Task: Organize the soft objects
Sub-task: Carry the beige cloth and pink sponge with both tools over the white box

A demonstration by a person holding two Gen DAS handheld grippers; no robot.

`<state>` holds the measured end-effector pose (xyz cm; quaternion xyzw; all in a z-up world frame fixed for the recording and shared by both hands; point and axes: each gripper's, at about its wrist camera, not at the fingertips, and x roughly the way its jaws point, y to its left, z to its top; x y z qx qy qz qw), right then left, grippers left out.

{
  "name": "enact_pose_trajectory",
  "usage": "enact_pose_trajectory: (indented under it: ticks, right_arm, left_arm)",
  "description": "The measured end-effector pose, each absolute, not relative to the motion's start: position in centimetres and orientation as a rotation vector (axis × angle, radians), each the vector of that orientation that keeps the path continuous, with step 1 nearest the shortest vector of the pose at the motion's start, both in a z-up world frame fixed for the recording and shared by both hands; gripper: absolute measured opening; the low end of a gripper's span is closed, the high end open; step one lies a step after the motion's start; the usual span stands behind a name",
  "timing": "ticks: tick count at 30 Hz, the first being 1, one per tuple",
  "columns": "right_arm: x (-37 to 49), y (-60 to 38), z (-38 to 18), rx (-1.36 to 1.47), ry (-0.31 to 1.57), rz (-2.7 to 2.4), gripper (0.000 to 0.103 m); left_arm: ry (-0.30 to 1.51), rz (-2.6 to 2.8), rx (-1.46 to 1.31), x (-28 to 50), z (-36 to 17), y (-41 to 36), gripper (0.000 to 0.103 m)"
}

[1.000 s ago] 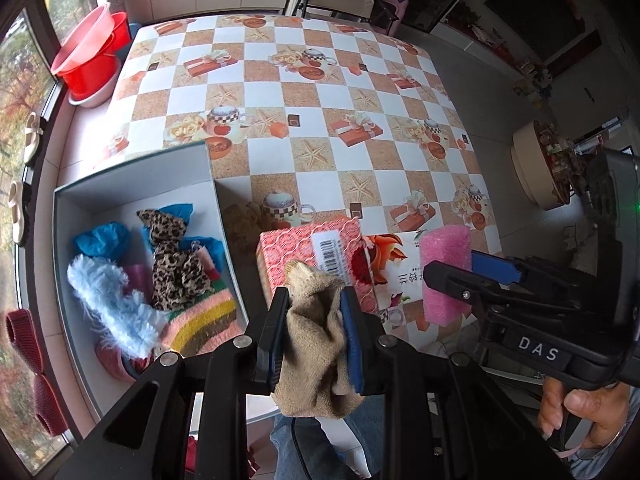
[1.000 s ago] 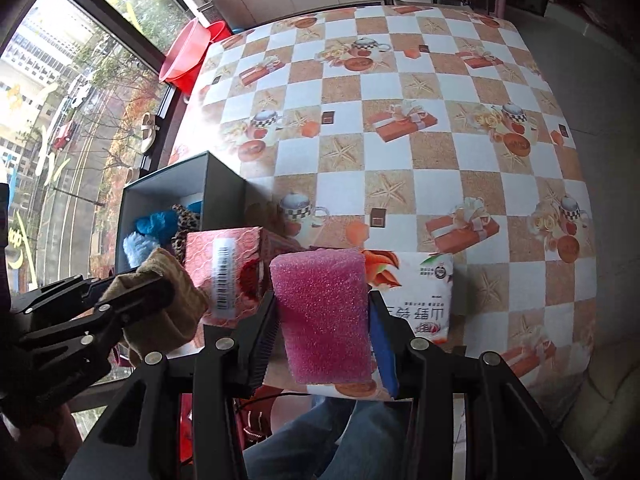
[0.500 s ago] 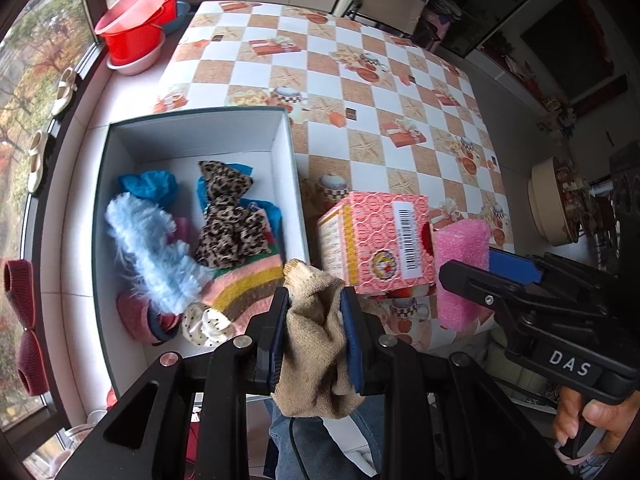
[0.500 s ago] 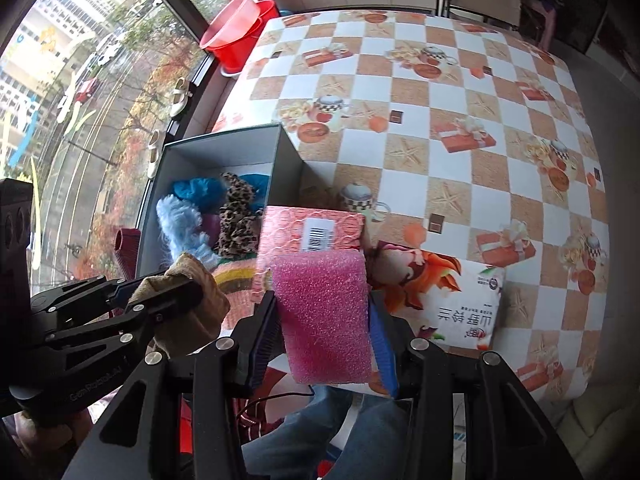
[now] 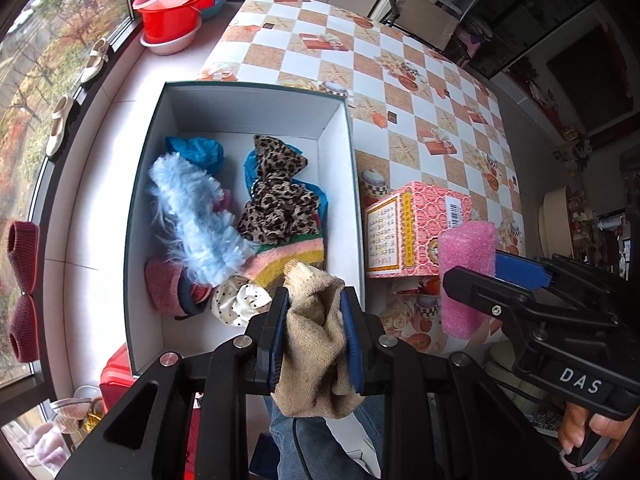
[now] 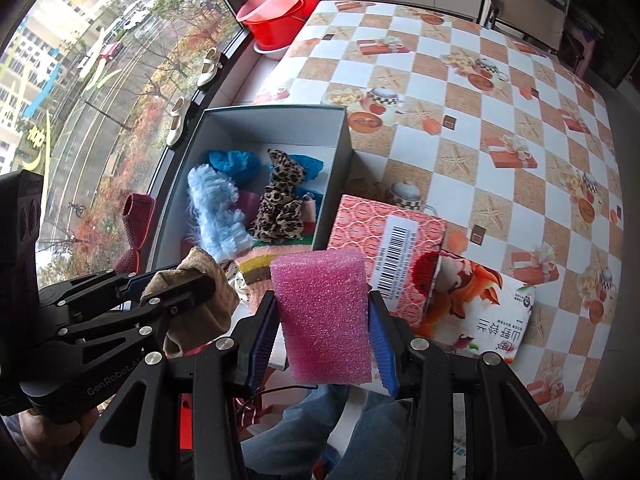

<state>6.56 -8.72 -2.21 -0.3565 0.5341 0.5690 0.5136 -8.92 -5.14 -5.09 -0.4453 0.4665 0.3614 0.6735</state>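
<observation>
My left gripper is shut on a tan knitted cloth and holds it over the near right corner of an open grey box. The box holds several soft items: a light blue fluffy piece, a leopard-print bow, a striped sponge. My right gripper is shut on a pink foam sponge, held above the table's near edge, right of the box. The left gripper with the cloth shows in the right wrist view.
A pink tissue box stands just right of the grey box, with a soft tissue pack beside it. Red basins sit at the far left by the window. The checked tablecloth stretches beyond.
Both grippers have moved left toward the box with their loads. The left gripper with the tan cloth now hangs over the box's near right corner.
</observation>
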Motion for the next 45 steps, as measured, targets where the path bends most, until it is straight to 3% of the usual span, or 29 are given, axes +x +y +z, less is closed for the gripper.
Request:
enact_pose_trajectory:
  ticks: [18, 45]
  right_arm:
    - [1.6, -6.3, -3.1, -0.965, 1.263, 1.450, 0.045]
    - [0.4, -1.9, -6.7, -1.002, 1.319, 1.454, 0.045]
  left_arm:
    - [1.056, 0.917, -1.056, -13.0, -7.2, -4.2, 0.028]
    - [1.102, 0.996, -1.090, -12.6, -10.7, -2.3, 0.028]
